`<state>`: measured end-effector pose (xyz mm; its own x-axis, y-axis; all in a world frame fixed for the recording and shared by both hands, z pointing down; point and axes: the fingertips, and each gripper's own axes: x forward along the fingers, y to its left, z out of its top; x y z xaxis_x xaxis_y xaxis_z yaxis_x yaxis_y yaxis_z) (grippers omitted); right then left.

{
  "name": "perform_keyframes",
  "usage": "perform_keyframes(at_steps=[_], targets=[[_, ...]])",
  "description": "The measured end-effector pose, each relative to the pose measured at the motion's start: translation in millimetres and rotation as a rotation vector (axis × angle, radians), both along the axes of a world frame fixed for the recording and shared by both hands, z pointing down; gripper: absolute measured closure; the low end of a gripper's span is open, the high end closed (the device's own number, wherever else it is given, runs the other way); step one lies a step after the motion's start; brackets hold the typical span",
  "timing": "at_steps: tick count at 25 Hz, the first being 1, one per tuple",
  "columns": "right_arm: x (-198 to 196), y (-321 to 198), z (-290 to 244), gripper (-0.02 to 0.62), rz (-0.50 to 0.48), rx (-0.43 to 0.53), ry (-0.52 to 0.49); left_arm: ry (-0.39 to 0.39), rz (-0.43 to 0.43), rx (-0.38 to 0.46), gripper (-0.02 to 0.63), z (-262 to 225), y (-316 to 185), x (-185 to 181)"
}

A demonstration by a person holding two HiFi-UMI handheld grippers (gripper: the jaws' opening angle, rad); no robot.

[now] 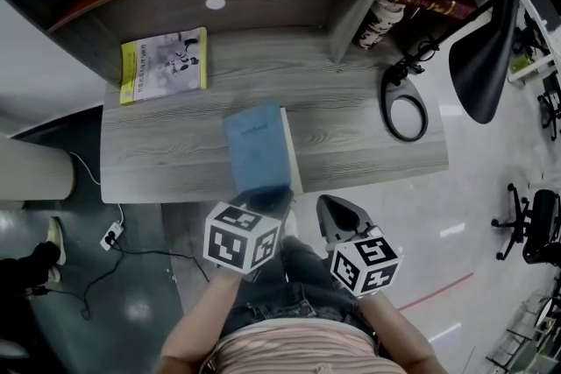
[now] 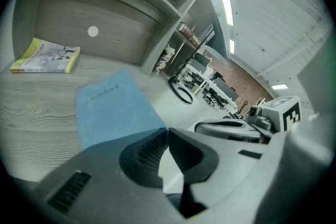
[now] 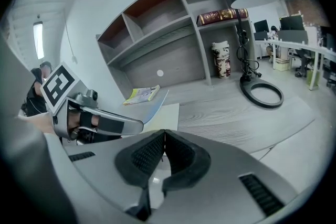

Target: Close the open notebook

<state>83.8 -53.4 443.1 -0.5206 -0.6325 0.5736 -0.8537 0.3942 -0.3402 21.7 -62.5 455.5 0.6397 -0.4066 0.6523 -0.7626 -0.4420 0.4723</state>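
Centrally, on the grey wood-grain desk, the blue-covered notebook lay with its cover raised aslant over a white page. The left gripper pinched the cover's near edge. The right gripper had its jaws pressed together, empty, beside the desk's near edge.

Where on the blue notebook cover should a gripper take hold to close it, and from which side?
Its near edge, coming from the person's side of the desk. The blue cover stands lifted off the white page, so a jaw fits under that thin edge. The left gripper is clamped there; the right gripper is shut on nothing.
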Motion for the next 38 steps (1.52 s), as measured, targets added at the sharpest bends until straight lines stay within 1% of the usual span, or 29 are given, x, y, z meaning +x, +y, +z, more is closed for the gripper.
perform_keyframes(at_steps=[7, 18, 25, 38], targets=[[5, -5, 7, 0.586, 0.014, -0.024, 0.01, -0.017, 0.048, -0.04, 0.58, 20, -4, 14], [13, -10, 16, 0.586, 0.033, -0.061, 0.016, -0.037, 0.079, -0.099, 0.58, 42, -6, 23], [19, -12, 23, 0.586, 0.048, -0.084, 0.019, -0.066, 0.112, -0.133, 0.58, 59, -7, 29], [25, -16, 30, 0.586, 0.067, -0.11, 0.013, -0.103, 0.159, -0.172, 0.577, 74, -6, 35]])
